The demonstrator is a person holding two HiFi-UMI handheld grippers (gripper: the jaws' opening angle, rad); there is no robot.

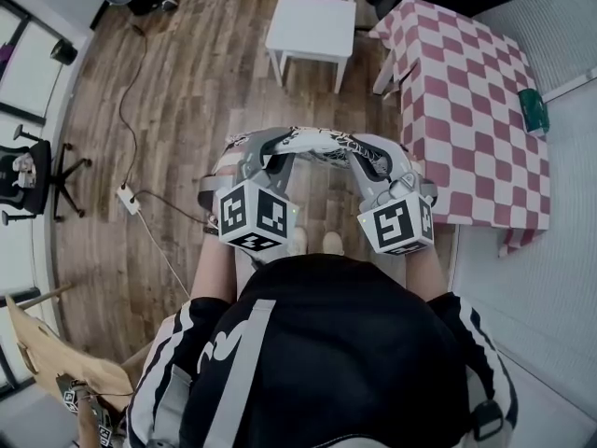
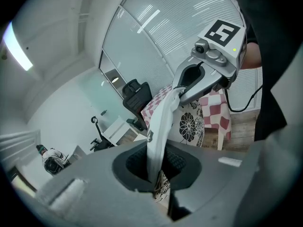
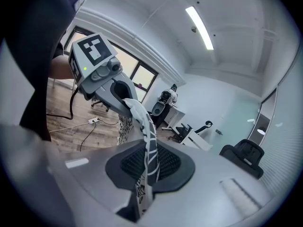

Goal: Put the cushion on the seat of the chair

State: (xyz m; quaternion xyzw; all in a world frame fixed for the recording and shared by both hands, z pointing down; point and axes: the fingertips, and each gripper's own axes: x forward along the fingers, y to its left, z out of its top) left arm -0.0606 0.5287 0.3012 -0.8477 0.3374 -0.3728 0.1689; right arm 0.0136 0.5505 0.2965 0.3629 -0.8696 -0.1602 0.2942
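While our left gripper (image 1: 254, 157) pinches one end of the patterned cushion (image 1: 312, 142) and our right gripper (image 1: 373, 161) clamps the other, it hangs between them, well short of the white chair (image 1: 312, 24); we should carry it level, then lower it flat onto the seat.

Overhead; opposed close-ups, common cushion (image 2: 158, 126)

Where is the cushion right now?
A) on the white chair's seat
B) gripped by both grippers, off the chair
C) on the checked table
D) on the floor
B: the cushion is stretched between the left gripper and the right gripper, each shut on an edge, short of the chair.
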